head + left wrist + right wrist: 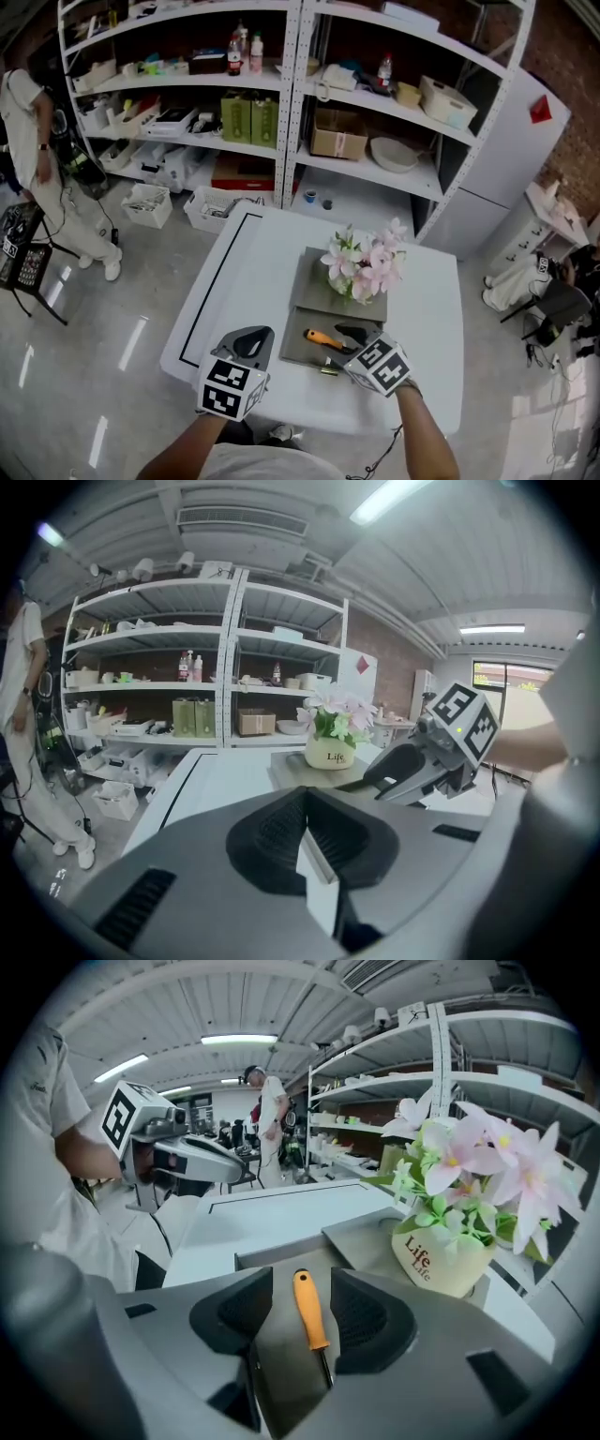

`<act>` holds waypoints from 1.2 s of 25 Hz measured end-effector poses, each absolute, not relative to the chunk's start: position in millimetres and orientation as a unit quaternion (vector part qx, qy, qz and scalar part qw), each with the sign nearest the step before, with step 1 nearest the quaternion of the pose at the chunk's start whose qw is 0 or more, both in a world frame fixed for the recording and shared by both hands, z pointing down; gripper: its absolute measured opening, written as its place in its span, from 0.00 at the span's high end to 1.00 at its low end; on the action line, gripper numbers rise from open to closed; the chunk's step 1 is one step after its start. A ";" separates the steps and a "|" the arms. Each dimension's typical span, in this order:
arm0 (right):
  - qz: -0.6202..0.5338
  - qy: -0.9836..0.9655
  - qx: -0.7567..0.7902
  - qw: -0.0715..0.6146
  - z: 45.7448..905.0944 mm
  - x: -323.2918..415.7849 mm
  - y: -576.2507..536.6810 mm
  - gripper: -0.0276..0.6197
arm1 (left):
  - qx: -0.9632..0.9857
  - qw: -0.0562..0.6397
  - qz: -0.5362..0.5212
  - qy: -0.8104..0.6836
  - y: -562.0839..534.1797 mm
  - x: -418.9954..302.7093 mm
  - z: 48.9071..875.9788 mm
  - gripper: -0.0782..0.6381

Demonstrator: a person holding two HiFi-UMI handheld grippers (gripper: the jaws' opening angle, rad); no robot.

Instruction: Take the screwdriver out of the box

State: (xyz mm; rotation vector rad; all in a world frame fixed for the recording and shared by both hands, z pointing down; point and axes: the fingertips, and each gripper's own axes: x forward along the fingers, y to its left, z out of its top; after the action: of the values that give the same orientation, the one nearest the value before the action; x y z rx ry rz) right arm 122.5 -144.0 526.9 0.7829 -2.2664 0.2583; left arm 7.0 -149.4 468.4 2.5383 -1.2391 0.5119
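An orange-handled screwdriver (323,338) lies in a shallow grey box (298,352) on the white table (427,319). My right gripper (350,335) hovers over the box, open. In the right gripper view the screwdriver (309,1309) lies lengthwise between the right gripper's (302,1290) two pads, apart from both, with its shaft pointing toward the camera. My left gripper (249,344) is at the box's left, over bare table, shut and holding nothing; in the left gripper view its (305,825) pads meet.
A pot of pink flowers (363,267) stands on the grey slab just behind the box. Black tape (214,281) marks the table's left side. Stocked shelves (281,103) stand behind, and a person (28,141) stands far left. Crates (148,203) sit on the floor.
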 end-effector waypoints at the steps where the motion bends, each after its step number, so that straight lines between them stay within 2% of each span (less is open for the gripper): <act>1: 0.099 -0.877 0.294 0.366 529.8 120.3 -145.5 0.65 | 0.875 0.136 0.177 -0.428 -150.1 5.6 469.2 0.89; 19: 0.113 -0.827 0.194 0.515 593.2 111.0 -156.7 0.65 | 0.891 0.141 0.184 -0.390 -179.4 4.7 482.7 0.89; 30: 0.142 -0.811 0.161 0.544 605.1 102.4 -156.9 0.69 | 0.894 0.150 0.187 -0.378 -197.8 -5.1 489.5 0.89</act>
State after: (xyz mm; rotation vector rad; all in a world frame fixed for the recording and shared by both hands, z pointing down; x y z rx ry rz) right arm 102.4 -156.9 605.1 0.3824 -1.9236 0.3372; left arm -5.1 -197.8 489.5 2.5684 -1.0863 0.5383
